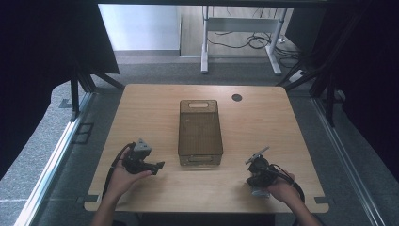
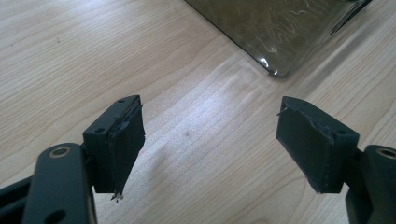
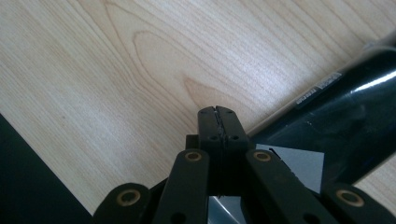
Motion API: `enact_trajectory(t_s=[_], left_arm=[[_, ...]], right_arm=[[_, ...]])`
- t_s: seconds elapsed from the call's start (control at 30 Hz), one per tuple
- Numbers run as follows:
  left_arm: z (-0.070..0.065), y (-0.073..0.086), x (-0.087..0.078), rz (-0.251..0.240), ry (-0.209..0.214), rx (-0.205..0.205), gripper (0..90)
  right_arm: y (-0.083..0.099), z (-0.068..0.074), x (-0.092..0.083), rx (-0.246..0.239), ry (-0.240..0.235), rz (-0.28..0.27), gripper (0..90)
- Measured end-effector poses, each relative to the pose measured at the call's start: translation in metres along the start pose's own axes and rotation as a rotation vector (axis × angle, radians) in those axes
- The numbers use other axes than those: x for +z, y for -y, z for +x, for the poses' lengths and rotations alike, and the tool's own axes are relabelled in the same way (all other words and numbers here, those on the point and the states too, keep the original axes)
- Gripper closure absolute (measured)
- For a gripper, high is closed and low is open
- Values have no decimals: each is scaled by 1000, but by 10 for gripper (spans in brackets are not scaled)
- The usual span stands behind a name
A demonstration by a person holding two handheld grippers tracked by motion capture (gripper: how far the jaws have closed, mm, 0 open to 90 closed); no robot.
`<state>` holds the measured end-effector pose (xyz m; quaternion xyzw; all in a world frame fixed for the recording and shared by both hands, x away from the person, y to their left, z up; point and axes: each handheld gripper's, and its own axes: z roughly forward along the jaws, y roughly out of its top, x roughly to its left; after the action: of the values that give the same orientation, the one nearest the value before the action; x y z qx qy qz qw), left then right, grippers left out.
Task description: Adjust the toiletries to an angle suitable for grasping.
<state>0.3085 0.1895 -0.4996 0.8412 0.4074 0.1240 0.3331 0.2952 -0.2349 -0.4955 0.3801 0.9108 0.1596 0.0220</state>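
From the high view, a wooden table (image 1: pixel 141 113) carries a dark see-through bin (image 1: pixel 200 133) standing lengthwise at its middle, with a handle slot in its far end wall. A small round hole (image 1: pixel 236 97) sits in the tabletop just beyond the bin's far right corner. The left gripper (image 1: pixel 159 165) is held in the left hand (image 1: pixel 123 175) near the bin's near left corner, apart from it. The right gripper (image 1: pixel 251 181) is held in the right hand (image 1: pixel 282 187) near the table's front edge, to the right of the bin and apart from it.

In the left gripper view, the jaws are spread wide with bare wood between them; a corner of the bin (image 2: pixel 275 32) lies ahead, beyond the jaw tips and not touching.

In the right gripper view, the jaws are pressed together with nothing between them, over bare wood near the table's edge. A glossy black object (image 3: pixel 355 116) lies just to their right.
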Motion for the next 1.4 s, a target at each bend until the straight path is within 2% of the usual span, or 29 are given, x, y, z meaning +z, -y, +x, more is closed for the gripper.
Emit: enact_trajectory(t_s=[0.27, 0.53, 0.63, 0.7, 0.77, 0.9, 1.07, 1.13, 1.17, 1.23, 1.27, 1.4], left_arm=[[0, 0, 1, 6, 1, 0, 238], [-1, 0, 3, 15, 2, 7, 238], [-1, 0, 3, 15, 1, 6, 238], [-1, 0, 3, 15, 0, 5, 238], [-1, 0, 3, 14, 0, 5, 238], [-1, 0, 4, 18, -2, 5, 238], [-2, 0, 5, 22, 1, 9, 238], [-2, 0, 6, 25, 1, 9, 238], [-2, 0, 7, 26, 2, 10, 238], [-3, 0, 6, 24, 2, 10, 238], [-3, 0, 6, 24, 2, 10, 238], [-3, 0, 5, 24, 2, 11, 238]], right_arm=[[7, -5, -3, 13, 4, 9, 900], [20, -18, -11, 55, 26, 5, 899], [21, -21, -14, 56, 25, 9, 898], [20, -26, -21, 60, 13, -6, 894], [15, -32, -37, 54, 33, -40, 869], [9, -35, -50, 49, 49, -68, 860], [3, -38, -58, 34, 48, -85, 778], [2, -38, -57, 28, 47, -87, 716], [1, -38, -57, 31, 47, -86, 697], [0, -39, -54, 44, 53, -80, 603], [0, -39, -54, 44, 53, -80, 603], [-2, -40, -51, 65, 66, -72, 503]])
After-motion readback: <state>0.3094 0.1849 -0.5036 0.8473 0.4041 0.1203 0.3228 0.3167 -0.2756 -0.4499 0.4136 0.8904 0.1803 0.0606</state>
